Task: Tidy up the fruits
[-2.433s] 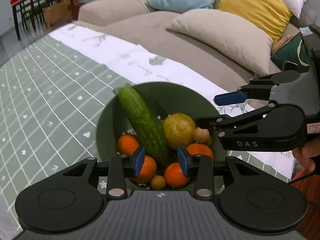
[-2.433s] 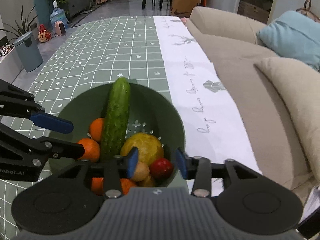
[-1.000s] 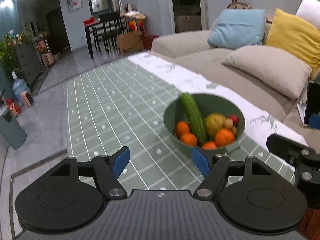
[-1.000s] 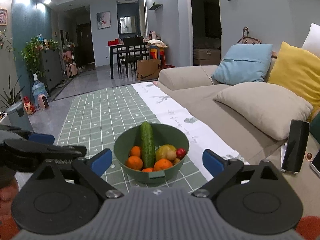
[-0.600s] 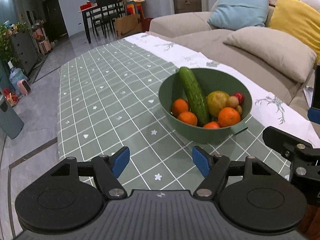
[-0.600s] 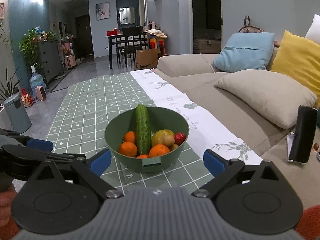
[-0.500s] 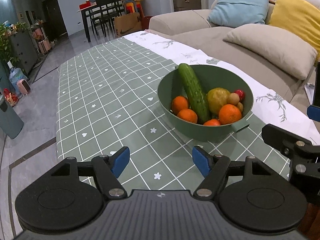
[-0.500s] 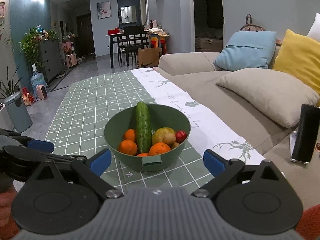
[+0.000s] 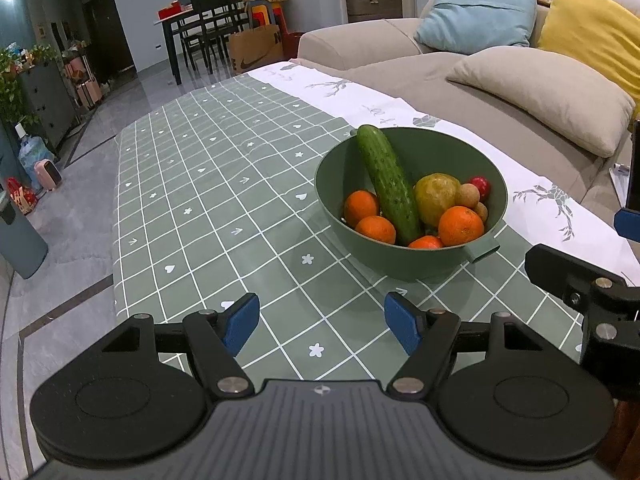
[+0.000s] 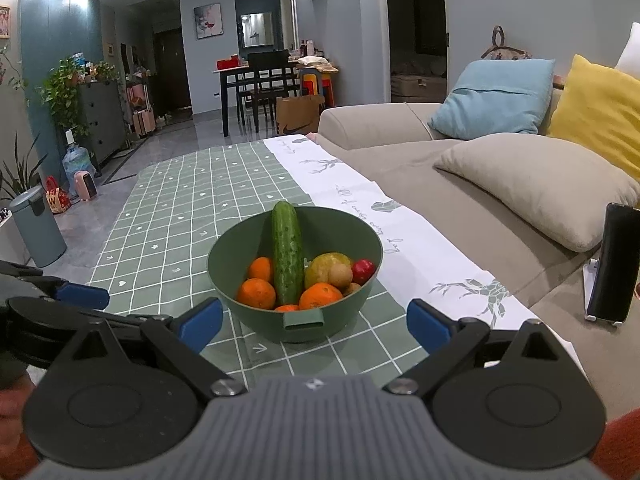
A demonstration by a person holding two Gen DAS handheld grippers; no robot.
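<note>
The bowl (image 10: 294,322) sits on the table (image 9: 208,208) near its sofa-side edge, piled with oranges (image 9: 461,225), a yellow-green fruit (image 9: 436,197), small brown and red fruits, and a cucumber (image 9: 387,182) that is propped steeply against the far rim. Both the left hand-held gripper (image 9: 322,322) and the right hand-held gripper (image 10: 314,320) are held wide apart and empty, short of the bowl. If the cucumber were pulled out first, the fruit resting against it could be shifted, and a round orange could be squeezed out of the pads and rolled off the table
</note>
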